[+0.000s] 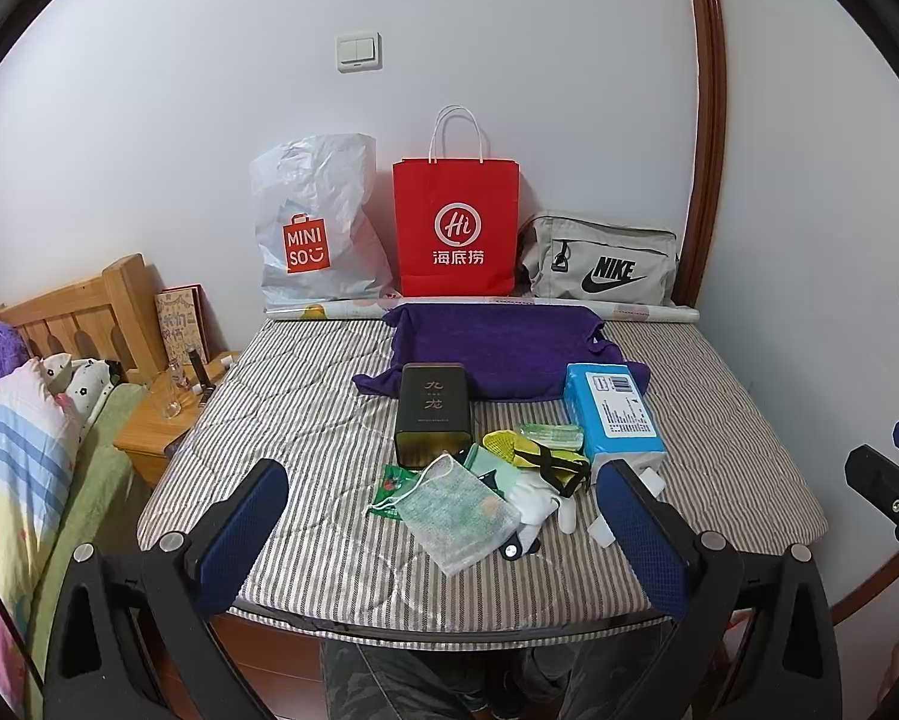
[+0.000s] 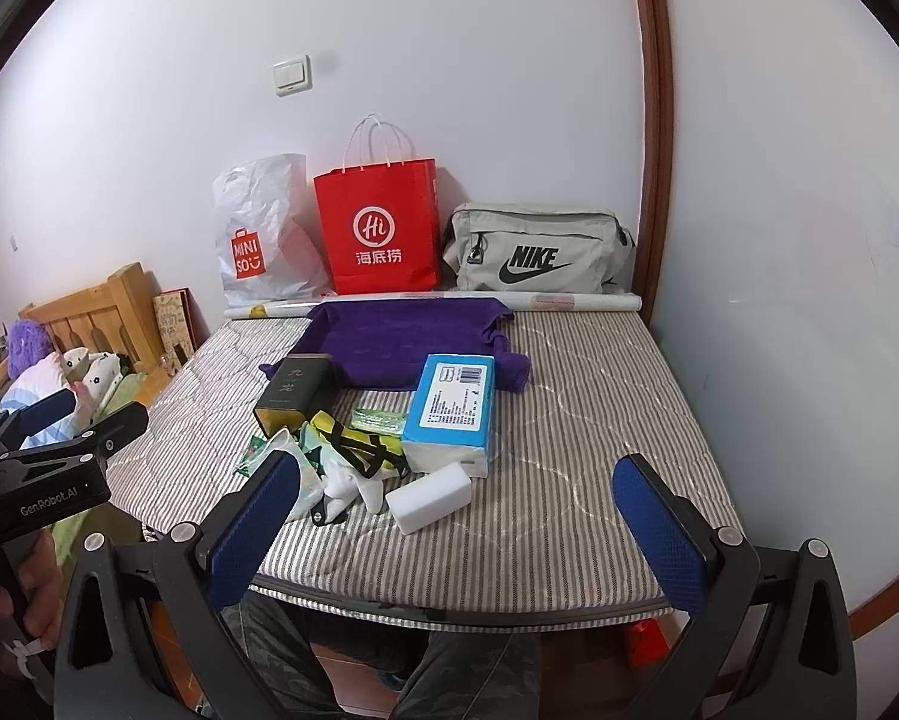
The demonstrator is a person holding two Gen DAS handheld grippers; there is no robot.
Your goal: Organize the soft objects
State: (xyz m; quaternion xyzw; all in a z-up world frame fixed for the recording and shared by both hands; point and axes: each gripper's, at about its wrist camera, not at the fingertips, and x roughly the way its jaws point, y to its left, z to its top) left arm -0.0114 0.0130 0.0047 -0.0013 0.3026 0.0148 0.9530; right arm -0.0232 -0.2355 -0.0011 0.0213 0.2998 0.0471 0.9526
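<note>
A pile of small things lies on the striped mattress: a mesh drawstring pouch, white socks, a yellow item with black straps, a blue tissue pack, a dark tin and a white sponge block. A purple towel lies behind them. My left gripper is open and empty, held above the near edge in front of the pile. My right gripper is open and empty, to the right of the pile.
A white Miniso bag, a red paper bag and a grey Nike bag stand against the back wall. A rolled sheet lies before them. A wooden nightstand and a bed are to the left.
</note>
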